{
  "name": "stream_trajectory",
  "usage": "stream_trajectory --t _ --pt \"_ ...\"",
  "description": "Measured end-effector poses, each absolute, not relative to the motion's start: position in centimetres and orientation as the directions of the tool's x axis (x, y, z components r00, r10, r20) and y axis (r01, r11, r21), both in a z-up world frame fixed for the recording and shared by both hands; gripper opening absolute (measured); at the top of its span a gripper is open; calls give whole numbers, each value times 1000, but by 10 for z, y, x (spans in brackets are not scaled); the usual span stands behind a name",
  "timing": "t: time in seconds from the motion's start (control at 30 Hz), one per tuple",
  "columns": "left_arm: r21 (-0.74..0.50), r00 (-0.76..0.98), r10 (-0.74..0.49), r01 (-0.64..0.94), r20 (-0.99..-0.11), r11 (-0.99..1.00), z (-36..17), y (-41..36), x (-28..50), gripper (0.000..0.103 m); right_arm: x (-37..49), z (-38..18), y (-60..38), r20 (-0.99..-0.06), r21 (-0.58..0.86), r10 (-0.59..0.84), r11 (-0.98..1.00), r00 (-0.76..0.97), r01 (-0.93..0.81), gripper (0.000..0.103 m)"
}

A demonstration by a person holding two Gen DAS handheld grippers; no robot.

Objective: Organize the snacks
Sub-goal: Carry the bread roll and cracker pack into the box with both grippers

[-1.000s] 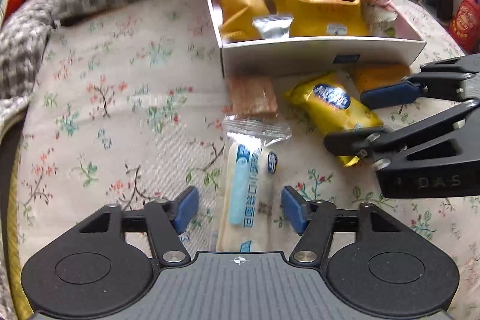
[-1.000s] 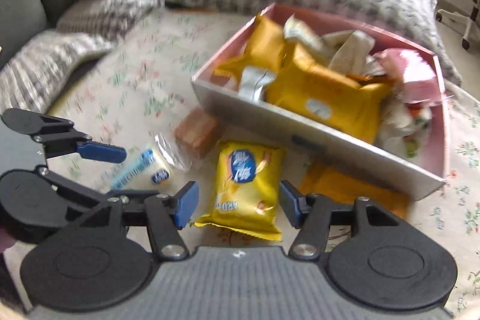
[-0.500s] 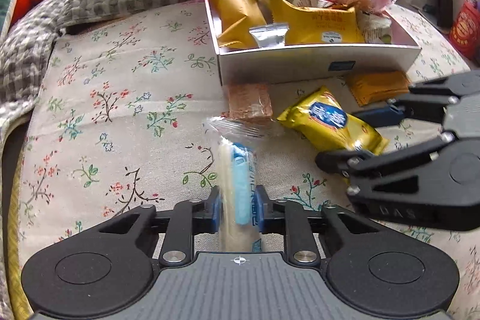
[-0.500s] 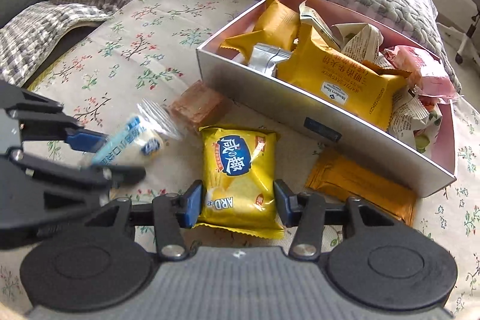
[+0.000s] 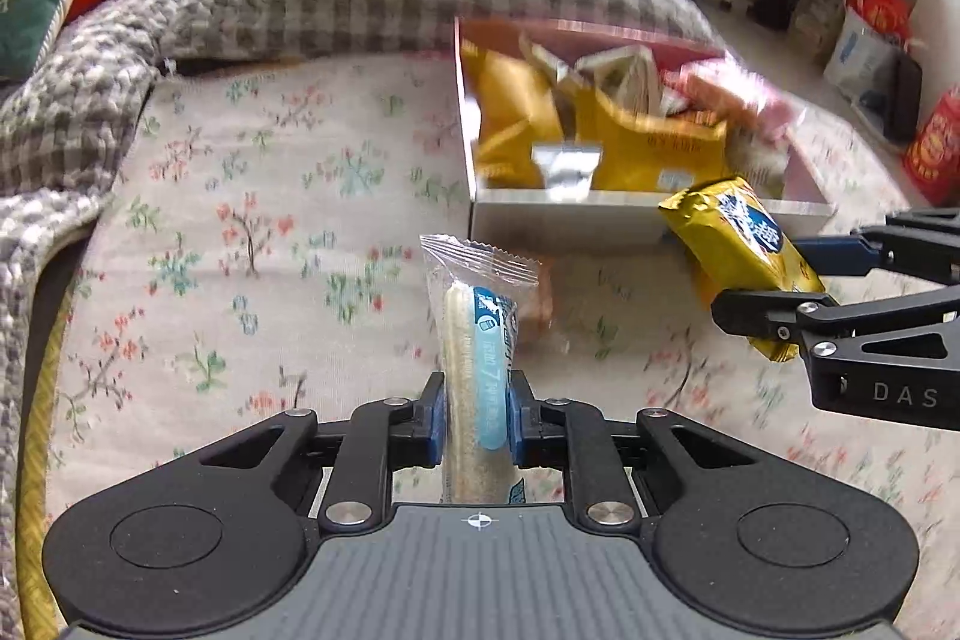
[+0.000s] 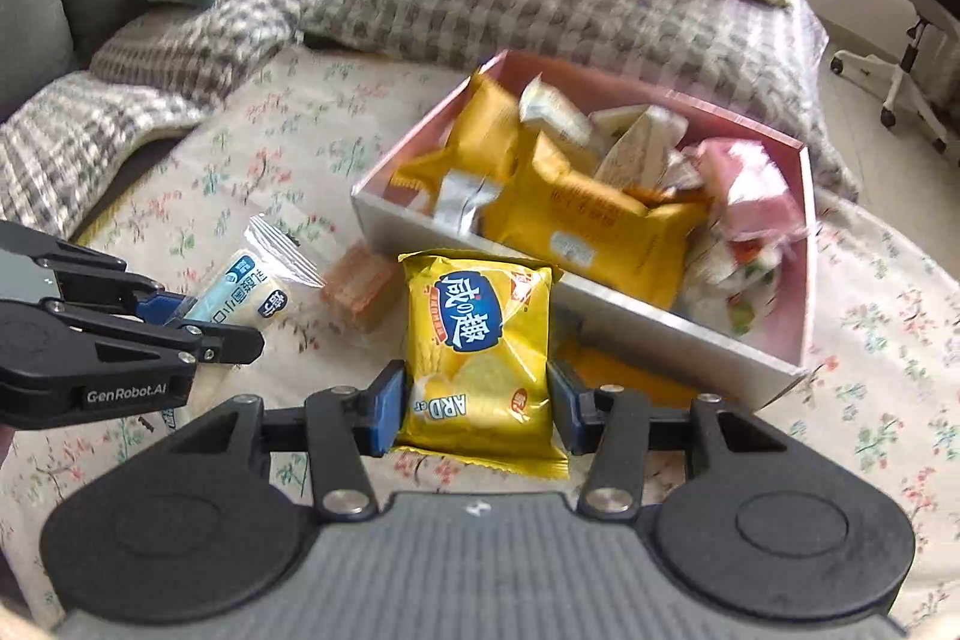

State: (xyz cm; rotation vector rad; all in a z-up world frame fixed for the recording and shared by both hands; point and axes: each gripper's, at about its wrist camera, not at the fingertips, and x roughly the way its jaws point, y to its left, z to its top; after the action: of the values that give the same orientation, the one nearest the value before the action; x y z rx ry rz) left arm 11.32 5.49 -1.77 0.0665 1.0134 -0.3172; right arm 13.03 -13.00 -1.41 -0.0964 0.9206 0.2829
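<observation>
Both sets of jaws are clamped on snacks: the left gripper [image 5: 477, 421] pinches a clear-wrapped wafer stick [image 5: 477, 358] edge-on between its blue pads, and the right gripper [image 6: 477, 406] squeezes a yellow cracker packet [image 6: 477, 334] across its width. Each snack looks lifted clear of the cloth, though the blur makes that hard to swear to.

Biggest thing first: the floral tablecloth [image 6: 888, 436], spread under everything. On it sits the pink-lined snack box [image 6: 804, 250], already crowded with yellow bags and white and pink wrappers. Just in front of its near wall lie a flat orange packet [image 6: 624, 370], partly hidden behind the held packet, and a small brown-wrapped biscuit [image 6: 360, 283].

The step looks like carrying both snacks over the wall and into the box. Doing it well means clearing that silver wall with height to spare, keeping the two grippers apart so they don't collide, and picking a gap among the bags. Release low, one at a time, so nothing bounces out.
</observation>
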Motion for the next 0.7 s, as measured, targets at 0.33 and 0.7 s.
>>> stream_trajectory --t 0.33,0.7 --pt "-180 539 -310 280 -783 943 7 31 168 17 171 18 -165 -744 91 171 984 646 -155 46" --pt "-215 546 -339 280 -767 936 -6 -5 233 17 228 7 -194 -739 183 159 983 654 -33 46"
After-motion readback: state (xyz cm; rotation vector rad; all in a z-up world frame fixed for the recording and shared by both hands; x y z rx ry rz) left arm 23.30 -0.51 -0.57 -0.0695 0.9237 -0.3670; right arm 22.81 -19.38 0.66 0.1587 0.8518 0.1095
